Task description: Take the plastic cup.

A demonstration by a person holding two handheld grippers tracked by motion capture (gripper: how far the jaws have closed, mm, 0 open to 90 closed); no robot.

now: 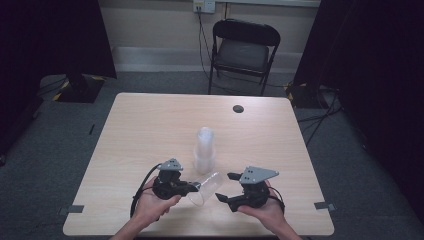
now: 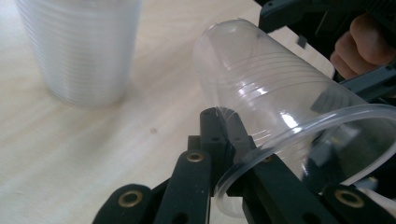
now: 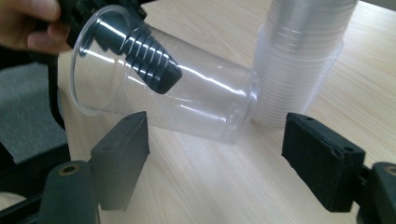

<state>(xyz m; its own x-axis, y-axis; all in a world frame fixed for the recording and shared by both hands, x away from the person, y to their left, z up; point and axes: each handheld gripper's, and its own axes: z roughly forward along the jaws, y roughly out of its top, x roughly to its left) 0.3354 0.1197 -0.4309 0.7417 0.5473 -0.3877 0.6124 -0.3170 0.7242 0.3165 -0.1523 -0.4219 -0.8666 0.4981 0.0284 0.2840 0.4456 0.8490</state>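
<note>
Item one: your left gripper [image 1: 194, 187], jaws clamped on the wall of the clear plastic cup [image 1: 206, 188] at its rim, one jaw inside the mouth, the other outside. The left gripper view has the rim [image 2: 299, 140] curving right over your jaws and the cup body running up and away from them. In the right gripper view the ribbed inner jaw reads through the clear wall.

Item two: the cup itself, tipped on its side, its base end close to the stack of cups [image 1: 204, 150] that stands upright on the table [image 1: 140, 125], beyond your jaw tips.

Item three: your right gripper [image 1: 225, 187], jaws standing apart, nothing pressed between them. In the right gripper view the cup [image 3: 163, 88] lies ahead of and above your two pads, clear of both; the stack [image 3: 299, 60] rises beyond the right-hand pad.

Item four: a black folding chair [image 1: 242, 50] past the table's far edge.
</note>
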